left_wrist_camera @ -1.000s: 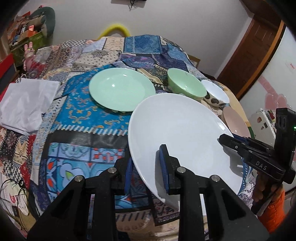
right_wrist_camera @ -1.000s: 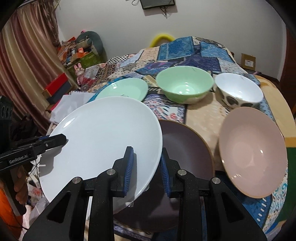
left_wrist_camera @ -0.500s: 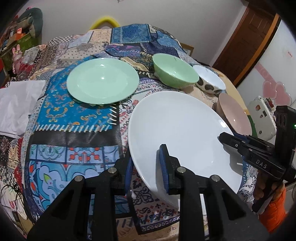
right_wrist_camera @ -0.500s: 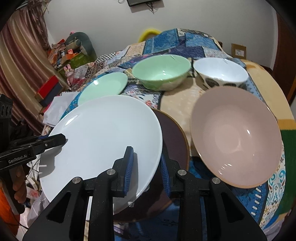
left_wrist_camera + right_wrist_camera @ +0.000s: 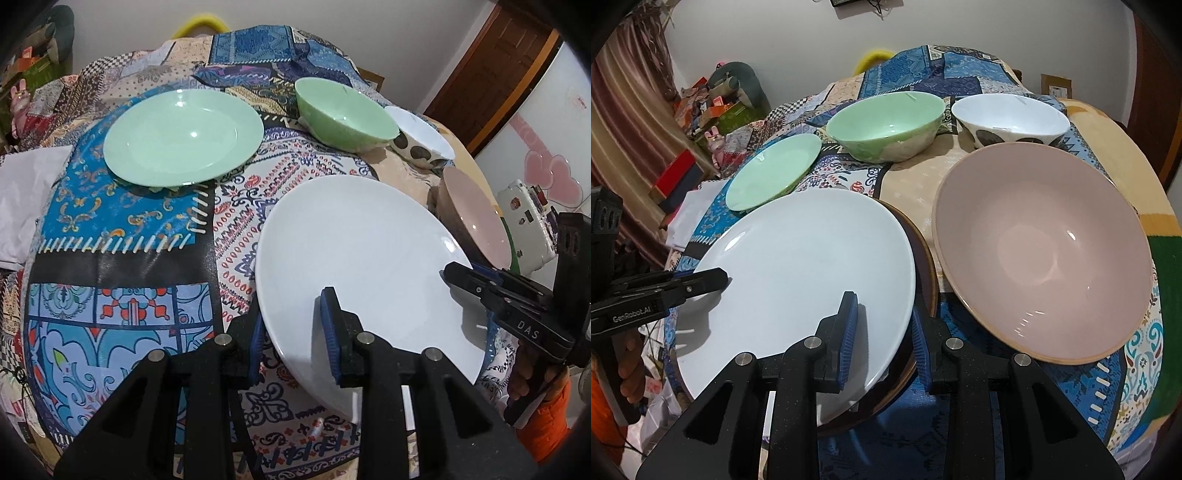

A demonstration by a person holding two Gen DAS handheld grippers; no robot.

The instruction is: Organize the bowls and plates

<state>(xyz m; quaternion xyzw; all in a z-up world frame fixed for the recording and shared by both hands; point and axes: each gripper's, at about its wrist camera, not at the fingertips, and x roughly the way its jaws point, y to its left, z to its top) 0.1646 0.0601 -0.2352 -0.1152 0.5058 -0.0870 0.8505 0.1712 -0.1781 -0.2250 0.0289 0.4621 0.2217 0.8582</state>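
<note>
White plate: glazed, rigid, slick, breakable, best pinched at the rim. Held over dark plate at the near table edge. Left gripper astride 1 rim, jaws just eased wider, pad contact unclear; right gripper clamped on the opposite rim. Right view alone shows the dark plate and full pink bowl; left view shows the whole green plate.
</note>
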